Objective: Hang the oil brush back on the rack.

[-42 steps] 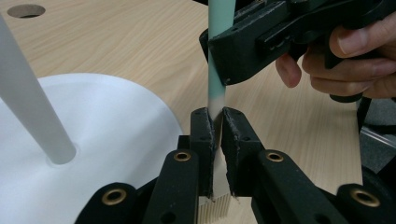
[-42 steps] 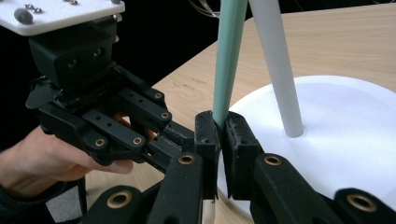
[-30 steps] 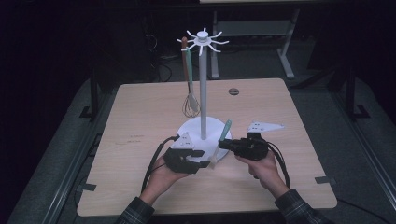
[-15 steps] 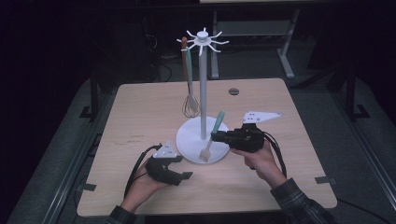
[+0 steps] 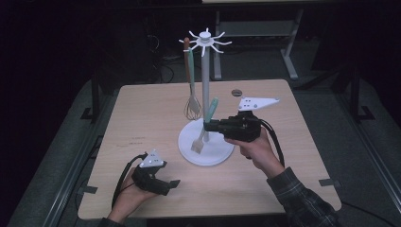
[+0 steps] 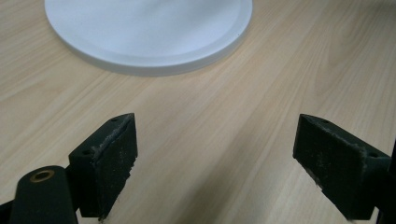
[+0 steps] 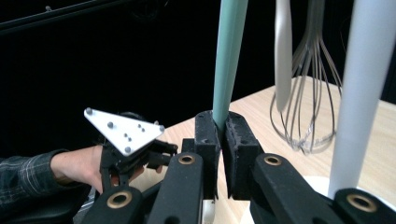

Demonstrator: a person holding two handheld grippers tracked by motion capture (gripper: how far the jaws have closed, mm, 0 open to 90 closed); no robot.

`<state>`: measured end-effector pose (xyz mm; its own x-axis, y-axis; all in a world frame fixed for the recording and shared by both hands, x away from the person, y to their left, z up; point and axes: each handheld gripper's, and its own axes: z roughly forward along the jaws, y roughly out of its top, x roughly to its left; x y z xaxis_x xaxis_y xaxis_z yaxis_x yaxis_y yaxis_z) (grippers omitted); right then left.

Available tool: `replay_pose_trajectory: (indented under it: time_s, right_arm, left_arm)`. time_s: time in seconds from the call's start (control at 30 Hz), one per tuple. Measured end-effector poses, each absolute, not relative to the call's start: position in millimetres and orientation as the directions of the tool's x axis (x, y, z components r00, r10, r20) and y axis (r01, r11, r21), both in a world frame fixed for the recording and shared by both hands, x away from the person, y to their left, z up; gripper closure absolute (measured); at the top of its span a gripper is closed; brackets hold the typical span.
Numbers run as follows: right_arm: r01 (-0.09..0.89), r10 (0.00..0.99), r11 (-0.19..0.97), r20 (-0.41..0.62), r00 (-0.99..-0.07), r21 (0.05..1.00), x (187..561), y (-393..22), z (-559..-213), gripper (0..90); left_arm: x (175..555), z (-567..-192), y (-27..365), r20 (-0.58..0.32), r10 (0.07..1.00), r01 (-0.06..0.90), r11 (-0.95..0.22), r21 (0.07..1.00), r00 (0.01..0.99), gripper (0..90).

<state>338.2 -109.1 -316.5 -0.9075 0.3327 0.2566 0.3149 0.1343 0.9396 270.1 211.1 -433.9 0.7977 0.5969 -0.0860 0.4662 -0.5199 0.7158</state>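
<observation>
Right gripper (image 5: pixel 206 126) clenched on the teal brush (image 5: pixel 204 128) handle, brush tilted over the white stand (image 5: pixel 206 146) base, bristles low, beside the pole. Left gripper (image 5: pixel 174 183) released with nothing between the jaws, which have just been opening, low over the worktop (image 5: pixel 142 118) near the base. Likely hanging step: raise the brush upright, keep clear of the whisk (image 5: pixel 191 106), aim the handle end at a free hook up top.

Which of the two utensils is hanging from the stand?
The whisk hangs from a top hook of the stand; the teal-handled brush is clamped in the right gripper.
</observation>
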Motion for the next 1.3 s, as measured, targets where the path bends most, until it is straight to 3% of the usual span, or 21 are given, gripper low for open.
replay_pose_trajectory:
  time_s: [0.9,1.3]
  right_arm:
    - [0.193,0.287,0.063,0.167,-0.943,0.979,354,-84,-242,84.8]
    - [0.183,0.277,0.050,0.163,-0.947,0.982,363,-80,-230,84.7]
  left_arm:
    - [266,-437,214,-0.111,0.596,0.482,-0.511,0.712,0.795,13.5]
    - [266,-438,213,-0.112,0.594,0.482,-0.512,0.711,0.796,13.7]
